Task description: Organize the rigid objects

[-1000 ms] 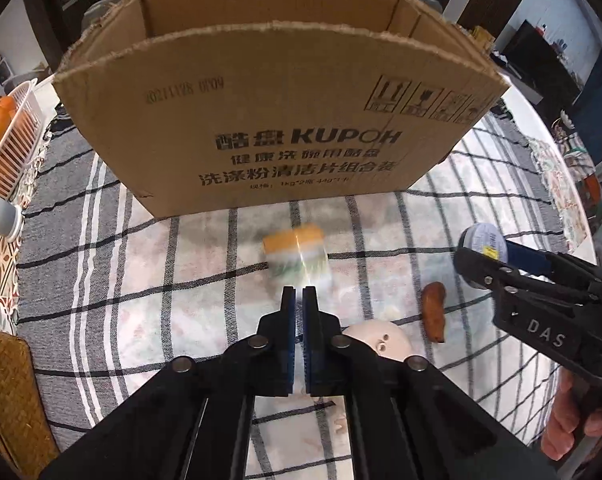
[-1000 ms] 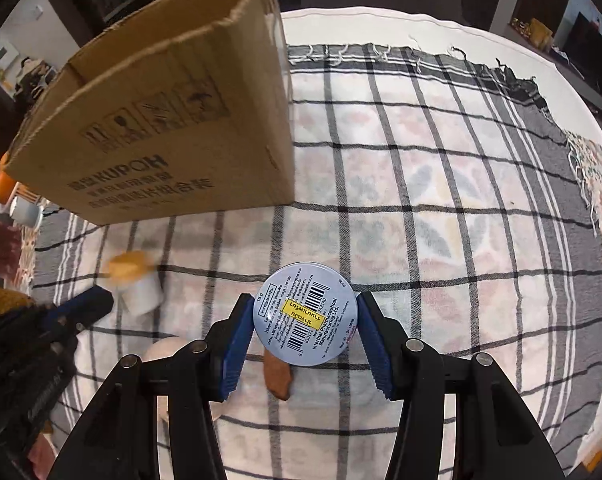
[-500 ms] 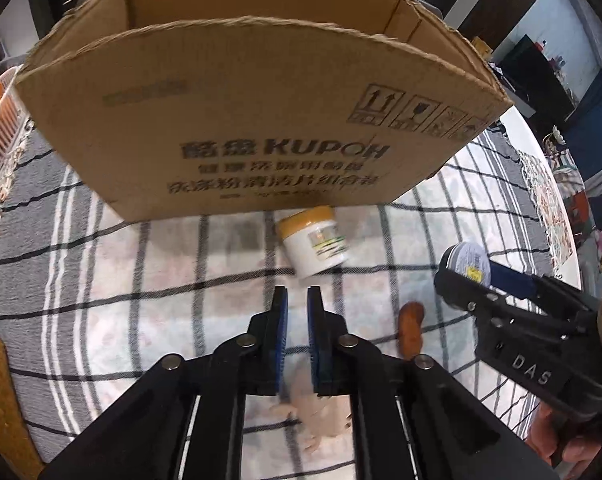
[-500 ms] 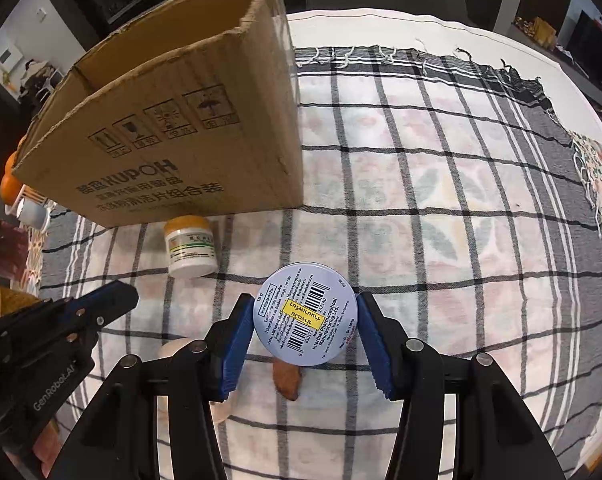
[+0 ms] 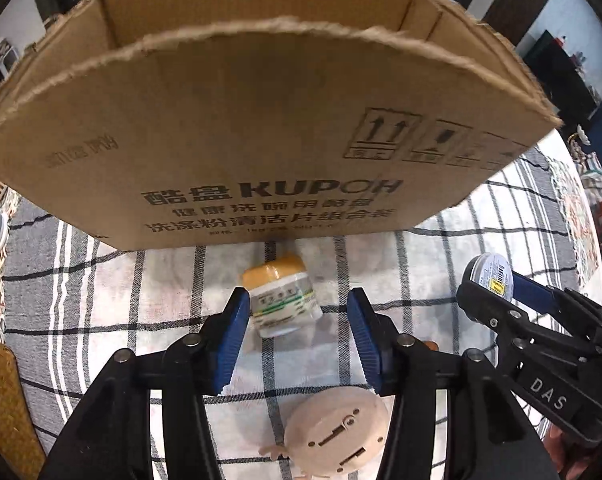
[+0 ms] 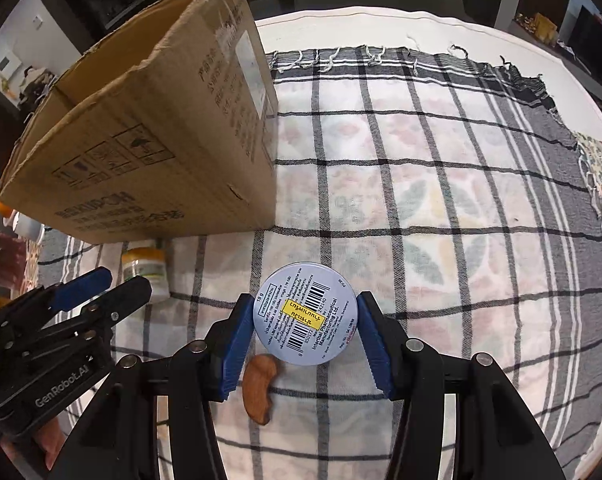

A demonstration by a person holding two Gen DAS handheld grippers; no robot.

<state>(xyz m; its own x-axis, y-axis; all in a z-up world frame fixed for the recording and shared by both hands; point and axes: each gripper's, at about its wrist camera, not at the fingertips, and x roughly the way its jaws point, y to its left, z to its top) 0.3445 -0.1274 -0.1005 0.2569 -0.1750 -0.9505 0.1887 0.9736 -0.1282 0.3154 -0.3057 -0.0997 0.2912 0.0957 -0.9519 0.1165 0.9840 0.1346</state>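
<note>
Straddling the toppled jar (image 5: 283, 302) with spread jaws, the left gripper (image 5: 297, 334) could nudge it rolling under the cardboard box (image 5: 261, 120) — right gripper (image 6: 305, 334) pinches the tin (image 6: 306, 314).

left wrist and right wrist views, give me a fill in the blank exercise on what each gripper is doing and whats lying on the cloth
1. The right gripper is shut on a round ____ with a barcode label.
2. The left gripper is open, its blue pads on either side of a small jar with a ____ lid.
3. The jar lies on the checked cloth just in front of the cardboard ____.
4. Below the right gripper, a small ____ wooden piece lies on the cloth.

Missing words: tin; yellow; box; brown
</note>
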